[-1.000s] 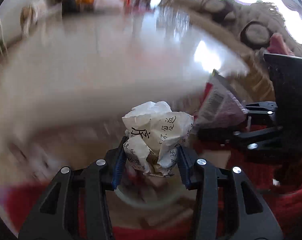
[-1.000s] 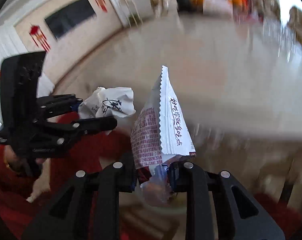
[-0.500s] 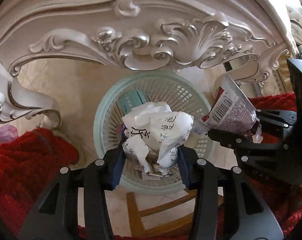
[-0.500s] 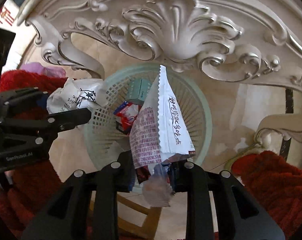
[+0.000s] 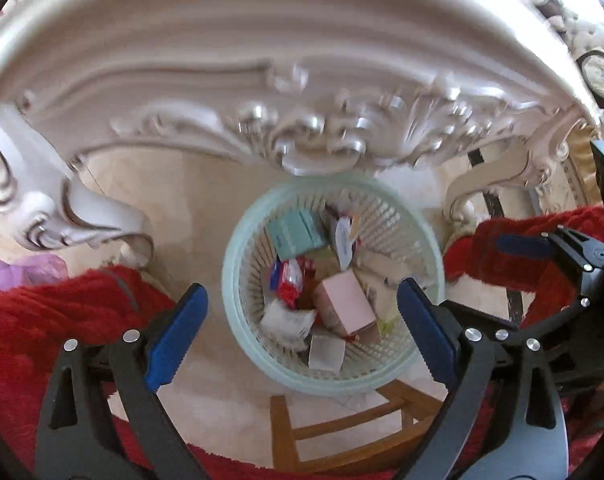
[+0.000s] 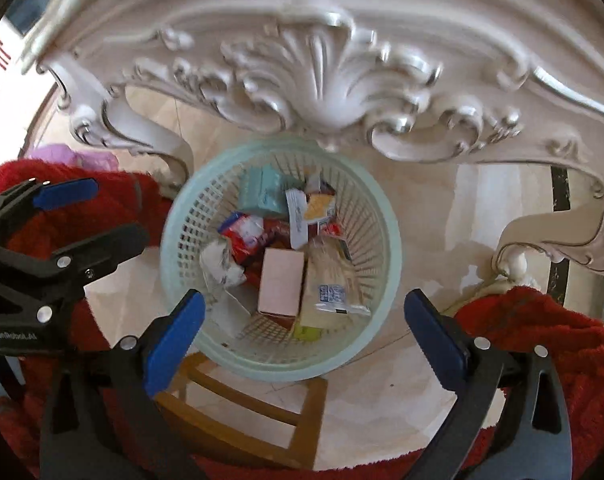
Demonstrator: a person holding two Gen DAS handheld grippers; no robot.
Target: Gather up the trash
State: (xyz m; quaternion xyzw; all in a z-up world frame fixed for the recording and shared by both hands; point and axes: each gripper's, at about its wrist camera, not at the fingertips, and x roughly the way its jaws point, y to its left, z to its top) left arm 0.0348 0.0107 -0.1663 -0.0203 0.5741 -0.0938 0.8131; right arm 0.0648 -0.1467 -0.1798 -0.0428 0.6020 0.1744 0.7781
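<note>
Pale green round plastic lattice basket [image 6: 382,216], mouth unobstructed from above, holds a heap of wrappers and a pink cardboard box [image 6: 281,282]. White carved ornate table apron [image 6: 326,80] overhangs its rim at 12 o'clock. Curved white table legs [image 6: 149,136] flank at 10 and 3. Wooden stool frame [image 6: 257,408] sits at 6, red fuzzy fabric [image 6: 550,336] either side.

Both fingers [image 5: 177,330] apart, trash [image 6: 223,266] released.

Left tool [image 5: 302,328] and right tool [image 6: 304,332] both gape wide, side by side.
</note>
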